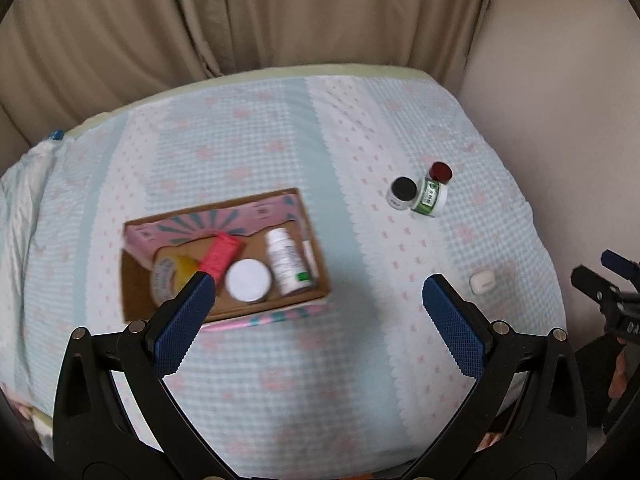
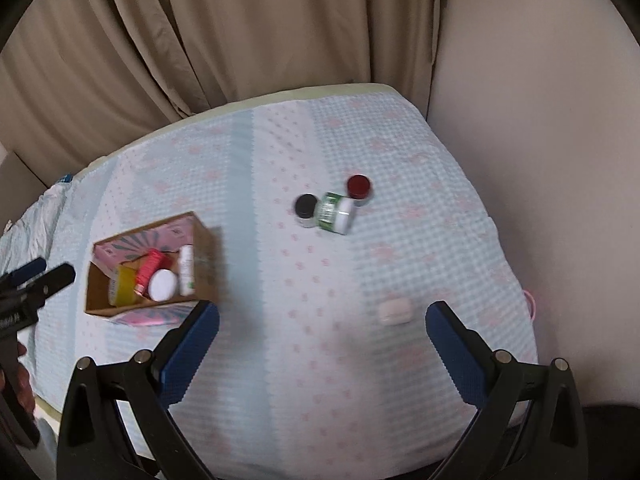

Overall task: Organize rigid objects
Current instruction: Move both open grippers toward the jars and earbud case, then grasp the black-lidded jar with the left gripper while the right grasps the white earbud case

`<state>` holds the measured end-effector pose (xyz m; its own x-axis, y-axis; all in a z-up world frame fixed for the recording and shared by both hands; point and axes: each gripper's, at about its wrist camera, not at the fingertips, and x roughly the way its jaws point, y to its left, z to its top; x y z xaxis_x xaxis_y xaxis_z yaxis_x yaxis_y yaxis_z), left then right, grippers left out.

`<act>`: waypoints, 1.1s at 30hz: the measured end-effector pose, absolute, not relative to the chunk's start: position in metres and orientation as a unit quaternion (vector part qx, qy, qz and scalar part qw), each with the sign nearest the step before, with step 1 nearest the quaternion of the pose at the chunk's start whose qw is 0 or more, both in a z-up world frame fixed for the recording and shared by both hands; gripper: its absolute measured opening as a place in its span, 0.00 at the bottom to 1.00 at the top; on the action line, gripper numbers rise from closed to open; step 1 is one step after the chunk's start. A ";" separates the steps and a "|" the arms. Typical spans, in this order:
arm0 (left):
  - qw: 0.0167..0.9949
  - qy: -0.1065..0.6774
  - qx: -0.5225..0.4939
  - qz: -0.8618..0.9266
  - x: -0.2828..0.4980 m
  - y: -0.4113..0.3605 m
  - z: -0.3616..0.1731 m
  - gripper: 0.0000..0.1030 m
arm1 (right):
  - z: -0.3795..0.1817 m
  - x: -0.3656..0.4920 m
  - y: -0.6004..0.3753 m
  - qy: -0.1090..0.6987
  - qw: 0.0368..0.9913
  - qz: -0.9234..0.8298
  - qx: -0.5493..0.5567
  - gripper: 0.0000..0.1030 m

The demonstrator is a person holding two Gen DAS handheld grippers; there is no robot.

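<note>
Left wrist view: bed (image 1: 320,360) under a blue checked cover carrying everything. Ahead of the left gripper (image 1: 320,292), jaws spread wide and empty, just beyond the left jaw: cardboard box (image 1: 224,312), open-topped, probably the collection point, already holding a white bottle (image 1: 286,264), pink box (image 1: 222,254), white-lidded jar (image 1: 247,280) and yellow roll (image 1: 176,276). Right gripper (image 2: 322,320), jaws likewise spread, empty. Far ahead of them, still loose: green-labelled bottle (image 2: 334,213) lying down, black-capped jar (image 2: 306,207), red-capped jar (image 2: 359,187), clustered and touching. Small white case (image 2: 395,310) between the right jaws. Labels too blurred to read.
</note>
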<state>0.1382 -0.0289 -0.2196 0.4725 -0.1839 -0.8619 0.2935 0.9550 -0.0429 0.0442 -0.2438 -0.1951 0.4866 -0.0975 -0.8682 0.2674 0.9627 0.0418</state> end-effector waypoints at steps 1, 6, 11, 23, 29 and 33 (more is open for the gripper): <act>0.855 0.498 0.055 -0.138 0.140 -0.040 -0.224 1.00 | -0.201 0.044 -0.256 0.498 0.857 -0.104 0.085 1.00; 0.841 0.517 0.056 -0.149 0.157 -0.087 -0.245 1.00 | -0.226 0.041 -0.300 0.517 0.846 -0.098 0.082 1.00; 0.829 0.523 0.102 -0.169 0.181 -0.124 -0.261 1.00 | -0.251 0.038 -0.328 0.538 0.832 -0.102 0.095 1.00; 0.765 0.529 0.248 -0.270 0.258 -0.203 -0.336 1.00 | -0.309 0.045 -0.353 0.557 0.804 -0.144 0.149 1.00; 0.714 0.521 0.322 -0.340 0.298 -0.241 -0.396 1.00 | -0.347 0.059 -0.347 0.560 0.805 -0.148 0.129 1.00; 0.689 0.502 0.355 -0.384 0.317 -0.259 -0.428 0.99 | -0.383 0.066 -0.340 0.564 0.807 -0.146 0.098 0.95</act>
